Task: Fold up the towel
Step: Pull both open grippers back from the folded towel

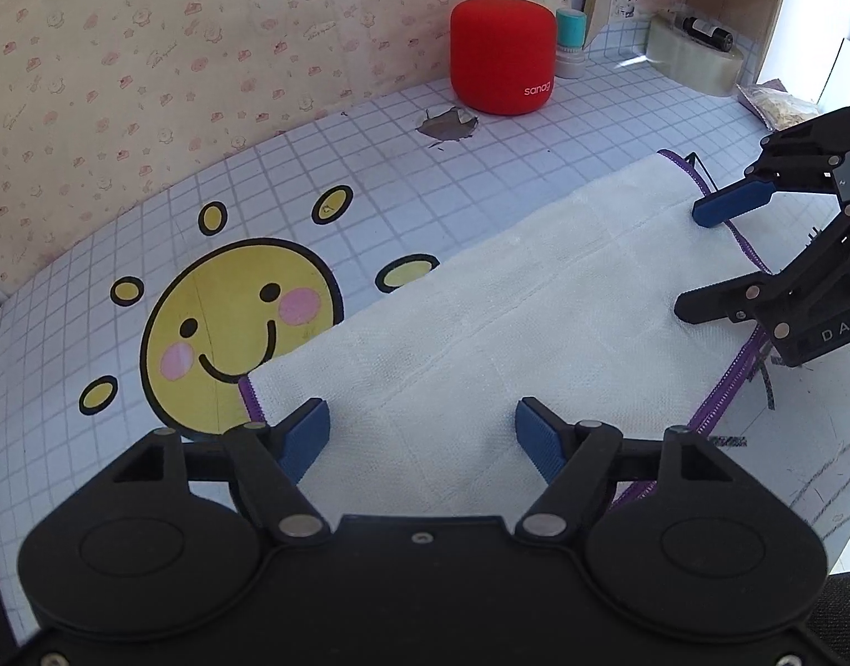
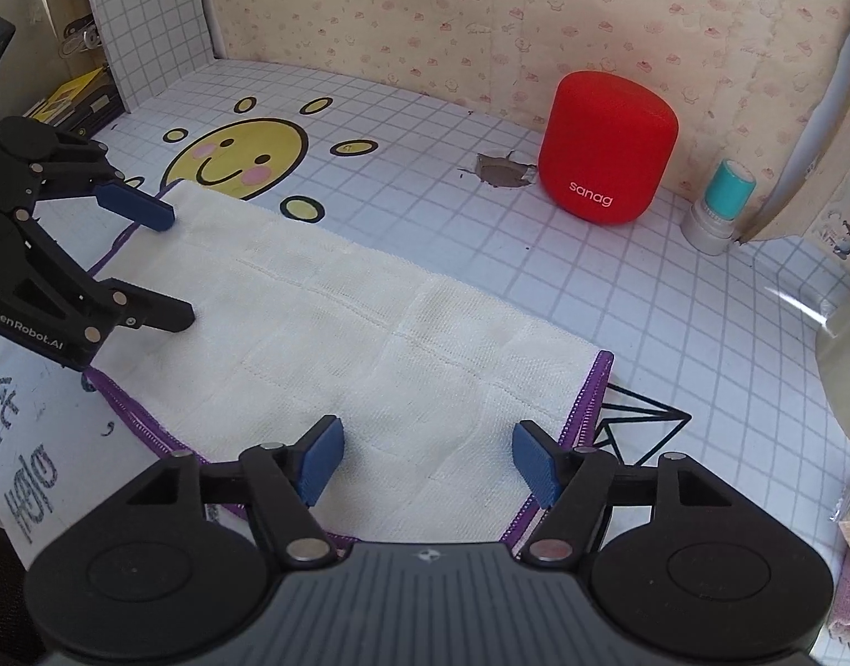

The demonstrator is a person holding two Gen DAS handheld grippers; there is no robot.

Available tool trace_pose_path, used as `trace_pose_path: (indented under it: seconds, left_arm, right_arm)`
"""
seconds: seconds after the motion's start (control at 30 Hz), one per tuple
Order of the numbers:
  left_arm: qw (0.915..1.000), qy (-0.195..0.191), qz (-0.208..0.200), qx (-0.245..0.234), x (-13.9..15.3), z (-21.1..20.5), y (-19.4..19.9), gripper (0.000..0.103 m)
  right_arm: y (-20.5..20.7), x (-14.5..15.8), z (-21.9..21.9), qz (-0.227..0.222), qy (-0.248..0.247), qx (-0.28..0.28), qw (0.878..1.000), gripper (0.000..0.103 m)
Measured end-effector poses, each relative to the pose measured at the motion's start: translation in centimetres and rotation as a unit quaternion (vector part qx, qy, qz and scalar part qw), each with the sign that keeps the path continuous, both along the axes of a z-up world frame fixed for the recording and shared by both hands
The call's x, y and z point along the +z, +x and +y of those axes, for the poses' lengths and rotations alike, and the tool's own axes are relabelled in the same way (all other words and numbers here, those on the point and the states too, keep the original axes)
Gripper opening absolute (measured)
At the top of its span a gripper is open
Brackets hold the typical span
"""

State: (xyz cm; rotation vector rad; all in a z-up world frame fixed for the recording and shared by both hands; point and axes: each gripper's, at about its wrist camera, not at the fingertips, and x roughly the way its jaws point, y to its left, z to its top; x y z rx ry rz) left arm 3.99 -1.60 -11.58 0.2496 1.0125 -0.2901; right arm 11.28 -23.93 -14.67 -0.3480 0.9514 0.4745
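Towel (image 1: 508, 299) lies clear of red speaker (image 1: 501, 55).

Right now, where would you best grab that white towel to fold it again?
Probably at its two short purple-trimmed ends, one pair of tongs per end. The towel lies flat as a long strip, so each hemmed edge gives a lip to pinch from above.

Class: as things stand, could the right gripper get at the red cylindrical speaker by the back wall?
Probably yes: the right gripper has open, empty jaws, and only flat white towel and bare gridded tabletop lie before the red cylindrical speaker.
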Motion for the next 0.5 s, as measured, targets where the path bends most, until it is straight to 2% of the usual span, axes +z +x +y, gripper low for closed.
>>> trace_pose_path:
  seconds: [0.1, 0.2, 0.27, 0.37, 0.5]
  left_arm:
    - [1.0, -0.003, 0.001, 0.007, -0.1, -0.2, 0.8, 0.076]
    - [0.9999, 0.001, 0.002, 0.015, -0.2, -0.5, 1.2, 0.082]
    - [0.9998, 0.005, 0.005, 0.02, -0.2, -0.7, 1.2, 0.083]
    - [0.9995, 0.007, 0.015, 0.027, 0.2, -0.7, 0.7, 0.083]
    - [0.9996, 0.001, 0.008, 0.026, 1.2, -0.6, -1.0, 0.083]
  right_arm:
    - [1.0, 0.0, -0.3, -0.004, 0.002, -0.008, 1.0, 0.071]
    - [1.5, 0.1, -0.3, 0.0, -0.001, -0.021, 1.0, 0.073]
    - [1.7, 0.3, -0.3, 0.006, -0.003, -0.031, 1.0, 0.073]
    - [1.2, 1.1, -0.5, 0.004, 0.012, -0.048, 0.999, 0.074]
    - [0.3, 2.0, -1.0, -0.003, 0.029, -0.068, 0.997, 0.08]
